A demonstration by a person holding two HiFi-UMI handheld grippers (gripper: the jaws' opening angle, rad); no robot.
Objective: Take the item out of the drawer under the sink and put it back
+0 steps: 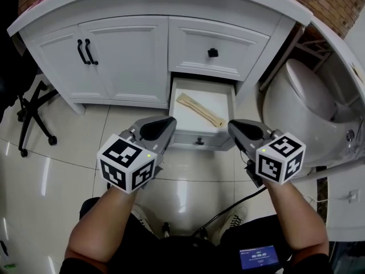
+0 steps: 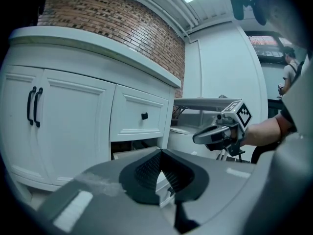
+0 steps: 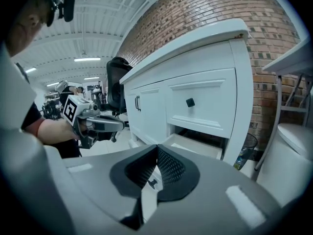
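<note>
The floor tiles (image 1: 68, 153) at lower left are glossy and mirror the light; the cabinet (image 1: 125, 56) above them looks smooth and white-painted, with matt black handles (image 1: 86, 51). The stick (image 1: 199, 110) in the drawer (image 1: 183, 119) looks like pale bare wood, and the brick wall (image 2: 112, 23) is rough.

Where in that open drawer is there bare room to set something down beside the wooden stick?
Two bare patches in the drawer: the front-left corner, between the wooden stick and the drawer front, and a smaller back-right corner. The stick crowds the diagonal middle.
</note>
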